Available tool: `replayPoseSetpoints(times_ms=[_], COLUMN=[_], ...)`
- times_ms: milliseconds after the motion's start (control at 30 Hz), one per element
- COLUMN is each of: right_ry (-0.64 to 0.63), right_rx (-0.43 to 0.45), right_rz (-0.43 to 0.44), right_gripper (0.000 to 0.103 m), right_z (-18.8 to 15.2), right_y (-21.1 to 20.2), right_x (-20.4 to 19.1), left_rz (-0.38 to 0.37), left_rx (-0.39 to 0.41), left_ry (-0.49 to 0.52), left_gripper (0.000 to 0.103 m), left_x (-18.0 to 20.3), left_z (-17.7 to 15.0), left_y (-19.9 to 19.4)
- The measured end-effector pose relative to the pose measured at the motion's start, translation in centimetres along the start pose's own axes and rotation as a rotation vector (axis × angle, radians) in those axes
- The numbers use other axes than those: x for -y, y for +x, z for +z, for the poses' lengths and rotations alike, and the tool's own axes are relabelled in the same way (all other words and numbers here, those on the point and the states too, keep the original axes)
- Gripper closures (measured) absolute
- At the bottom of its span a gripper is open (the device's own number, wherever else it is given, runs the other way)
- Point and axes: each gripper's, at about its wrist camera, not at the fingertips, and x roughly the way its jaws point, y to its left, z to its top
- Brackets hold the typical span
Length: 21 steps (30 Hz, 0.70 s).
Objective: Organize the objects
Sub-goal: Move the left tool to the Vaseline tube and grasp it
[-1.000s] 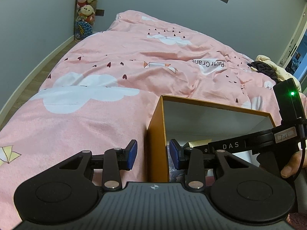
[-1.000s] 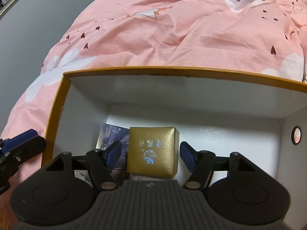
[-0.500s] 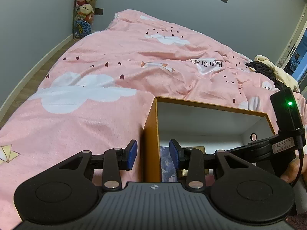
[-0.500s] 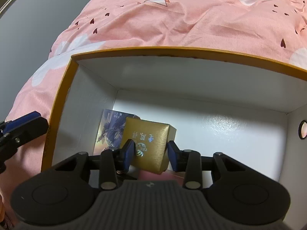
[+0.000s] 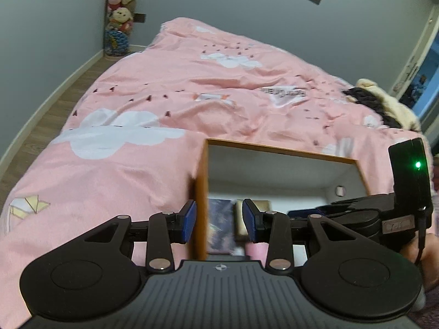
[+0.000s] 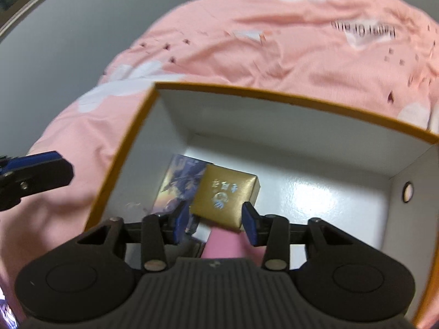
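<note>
An orange-rimmed cardboard box (image 6: 247, 90) with a white inside sits on the pink bed. In it lie a gold box (image 6: 225, 193), a blue picture card box (image 6: 178, 183) to its left, and something pink (image 6: 225, 244) nearer me. My right gripper (image 6: 216, 220) is open above the box, the gold box just beyond its tips and free of them. My left gripper (image 5: 219, 220) is open and straddles the box's left wall (image 5: 201, 192) without pinching it. The right gripper also shows in the left wrist view (image 5: 356, 213).
The pink duvet (image 5: 164, 104) covers the bed around the box. A pile of cream and dark clothing (image 5: 378, 104) lies at the far right. Plush toys (image 5: 120, 13) stand in the far corner by the wall. Wooden floor (image 5: 41, 126) runs along the left.
The right gripper closed partly around the gold box, then opened and drew back upward; the gold box now lies tilted on the card box. The left gripper stayed on the wall.
</note>
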Motion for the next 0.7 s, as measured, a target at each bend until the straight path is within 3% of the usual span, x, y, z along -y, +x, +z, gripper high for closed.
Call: replayPoseSetpoints(times_ms=[167,433,533,700], right_ry=[-0.075,-0.083,-0.074,-0.039], right_rx=[0.123,0.267,0.241,0.097], right_rz=[0.02,0.079,0.081,0.114], right_gripper=[0.046,0.046,0.047,0.055], right_z=[-2.8,-10.0,-13.0,-17.2], right_y=[-4.9,-10.4,-10.6,-8.6], right_x=[-1.4,-2.1,-2.4,-2.9], left_rz=[-0.015,-0.079,-0.091,-0.056], left_rx=[0.013,-0.041,-0.097,-0.231], left_ry=[0.021,0.036,0.053,0.072], left_gripper=[0.06,0.058,0.055,0.055], left_x=[1.5,2.3,2.8,3.2], left_z=[-1.6,-6.3,-8.7,-12.6], left_y=[-3.0,-5.3,-5.0,-3.4])
